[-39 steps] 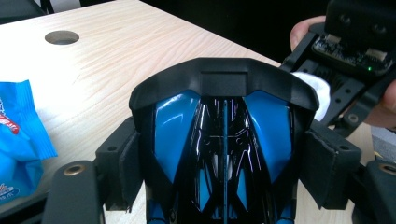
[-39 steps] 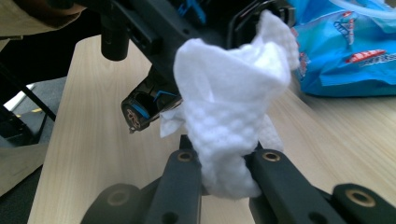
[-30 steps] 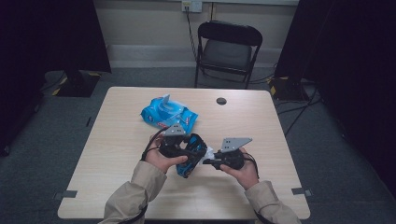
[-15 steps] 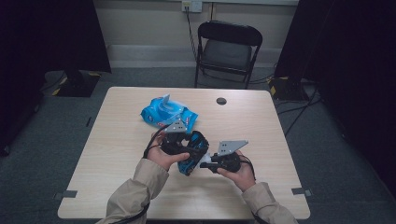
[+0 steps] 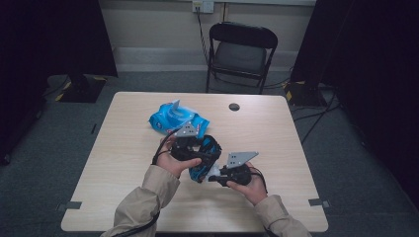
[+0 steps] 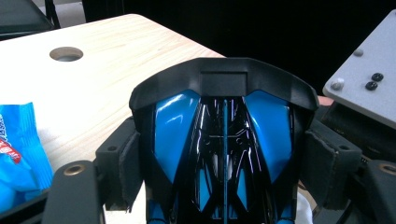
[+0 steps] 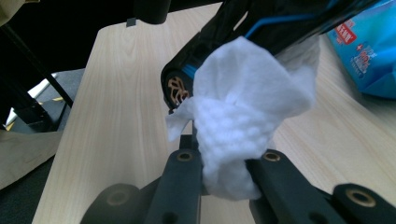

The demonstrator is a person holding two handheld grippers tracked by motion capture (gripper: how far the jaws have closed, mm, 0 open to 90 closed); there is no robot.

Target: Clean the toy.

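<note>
- My left gripper (image 5: 197, 148) clamps the blue and black helmet-like shell (image 6: 224, 135), one pad on each flank, and holds it above the middle of the tabletop (image 5: 123, 163), nearer the front edge than the back.
- My right gripper (image 7: 224, 175) is pinched tight on a bunched white wipe (image 7: 243, 126); the wad stands up between the jaws and presses against the shell's dark underside rim.
- The step in hand, as I judge it, is wiping the shell clean, so the contact patch matters: I want the fluffy top of the wipe, not my jaw tips, rubbing the glossy plastic.
- I would hold the left grip steady and let the right hand do the travelling, in short strokes along the rim, so the shell does not twist between the pads.
- The pads sit on smooth curved panels, so hard pushing from the right could lever the shell loose; light pressure seems wiser.
- The wipe is gripped low on its bunch, which leaves plenty of cloth free; if it starts to slip out, I should stop and re-pinch.
- The blue wipes pack (image 5: 175, 119) lies behind the shell toward the back edge, touching nothing I hold, handy if a fresh sheet is needed.
- To reach other faces, I would turn the left wrist.
</note>
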